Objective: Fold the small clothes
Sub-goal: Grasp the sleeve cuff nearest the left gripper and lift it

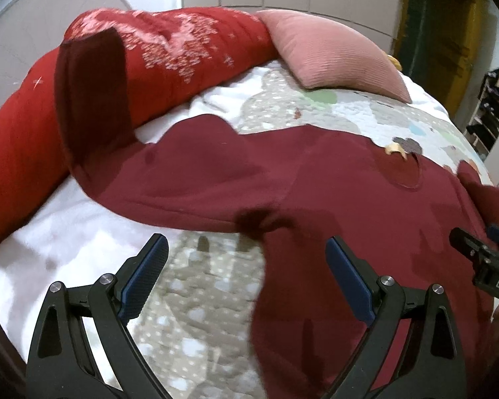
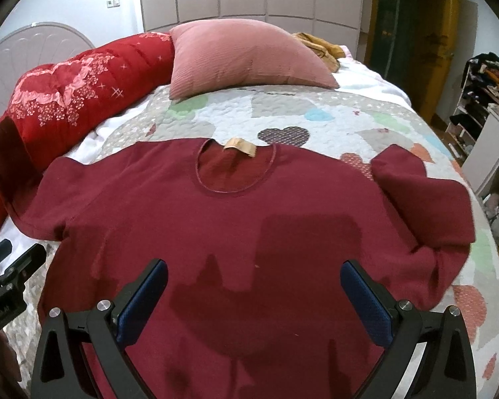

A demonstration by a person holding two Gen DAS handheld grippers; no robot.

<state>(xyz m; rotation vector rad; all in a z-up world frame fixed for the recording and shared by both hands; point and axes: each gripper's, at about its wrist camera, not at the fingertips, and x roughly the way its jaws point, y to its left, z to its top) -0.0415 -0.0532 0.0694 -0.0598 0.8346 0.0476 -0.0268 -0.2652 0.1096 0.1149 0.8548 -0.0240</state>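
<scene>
A dark red long-sleeved knit top (image 2: 236,206) lies flat, neck away, on the patchwork quilted bed (image 2: 349,116). Left tool (image 1: 246,272) and right tool (image 2: 253,294) both hover above it, jaws spread wide, gripping nothing. Its left sleeve (image 1: 93,99) drapes onto a red embroidered bolster (image 1: 183,46).

left gripper (image 1: 246,272) gapes over maroon shirt (image 1: 316,183) on quilt (image 1: 199,299)

Quilted bed (image 2: 332,116) bears maroon sweater (image 2: 233,219), pink pillow (image 2: 243,56), red bolster (image 2: 83,83)

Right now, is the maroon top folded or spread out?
Mostly spread: maroon top lies flat on the quilt, collar visible; only one sleeve is doubled back.
</scene>
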